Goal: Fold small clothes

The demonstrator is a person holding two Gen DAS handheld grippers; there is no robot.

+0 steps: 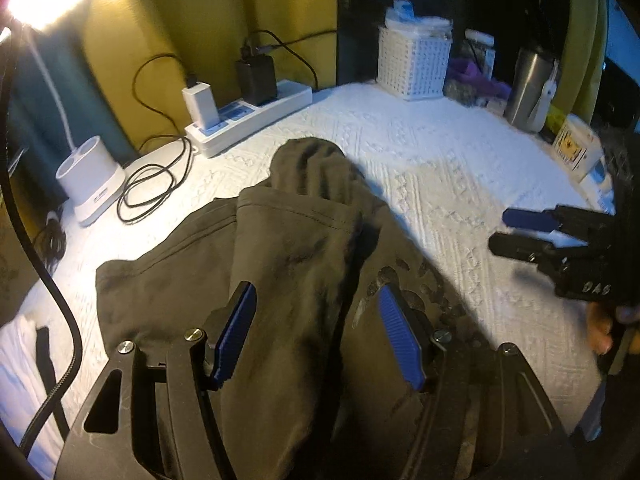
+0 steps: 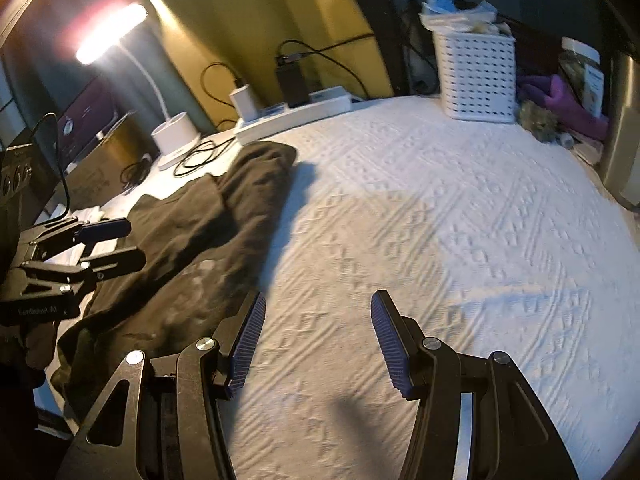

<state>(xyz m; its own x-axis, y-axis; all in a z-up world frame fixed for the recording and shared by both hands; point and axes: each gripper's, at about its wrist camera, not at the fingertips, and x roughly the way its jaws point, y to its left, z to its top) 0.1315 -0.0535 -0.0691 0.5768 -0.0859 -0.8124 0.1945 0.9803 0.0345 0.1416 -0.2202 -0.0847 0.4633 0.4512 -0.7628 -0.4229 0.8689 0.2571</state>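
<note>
A dark olive garment (image 1: 288, 248) lies crumpled and partly folded over itself on the white textured cover (image 1: 432, 168). My left gripper (image 1: 318, 322) hovers over its near part, jaws open, blue pads apart with the fabric below them and nothing pinched. In the right wrist view the garment (image 2: 200, 236) lies at the left, and the left gripper (image 2: 120, 240) hangs over its left edge. My right gripper (image 2: 318, 342) stands open above bare white cover (image 2: 460, 240), just right of the garment's edge. In the left wrist view, the right gripper (image 1: 506, 230) also shows at the right, open.
At the back stand a white power strip (image 1: 248, 116) with chargers and loose cables (image 1: 152, 188), a lit desk lamp (image 1: 88, 176), a white lattice basket (image 1: 414, 64), a steel bottle (image 1: 528, 88) and a small box (image 1: 576, 148). Purple cloth (image 2: 560, 100) lies back right.
</note>
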